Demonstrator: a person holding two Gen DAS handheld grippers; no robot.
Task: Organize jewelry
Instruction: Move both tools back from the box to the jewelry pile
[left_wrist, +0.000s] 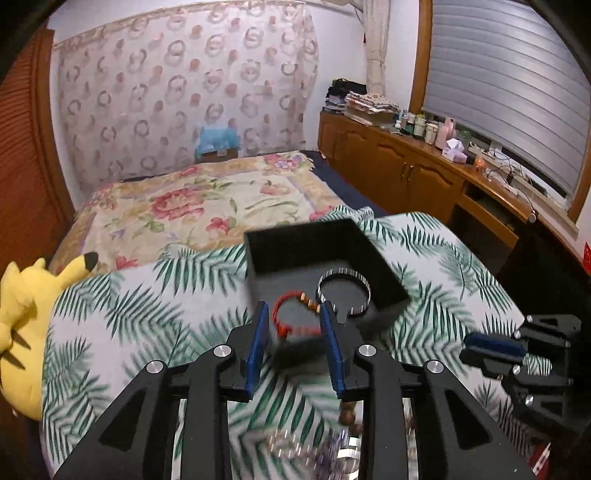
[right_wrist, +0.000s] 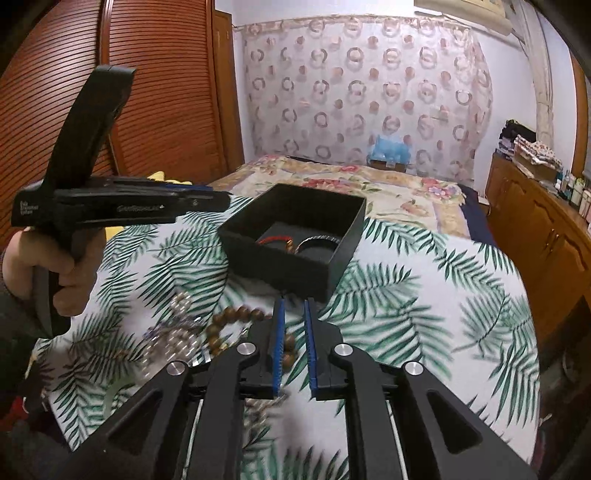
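Note:
A black open box (left_wrist: 295, 236) (right_wrist: 280, 266) stands on a leaf-print cloth. Inside it lie a red cord bracelet (left_wrist: 277, 314) (right_wrist: 269, 240) and a silver bangle (left_wrist: 364, 284) (right_wrist: 321, 240). My left gripper (left_wrist: 293, 308) (right_wrist: 221, 197) hovers over the box's near edge, open; the red bracelet lies below it and no pad touches it. My right gripper (right_wrist: 295, 301) (left_wrist: 469, 347) is low in front of the box, its jaws narrowly apart. A wooden bead bracelet (right_wrist: 236, 316) (left_wrist: 351, 417) lies on the cloth, with some beads showing in the gap, unpressed.
A blurred heap of silvery and purple jewelry (right_wrist: 173, 332) (left_wrist: 314, 450) lies on the cloth left of the wooden beads. A yellow plush toy (left_wrist: 18, 295) sits at the left. A flowered bedspread (left_wrist: 207, 199) lies behind, and a wooden cabinet (left_wrist: 406, 173) runs along the right.

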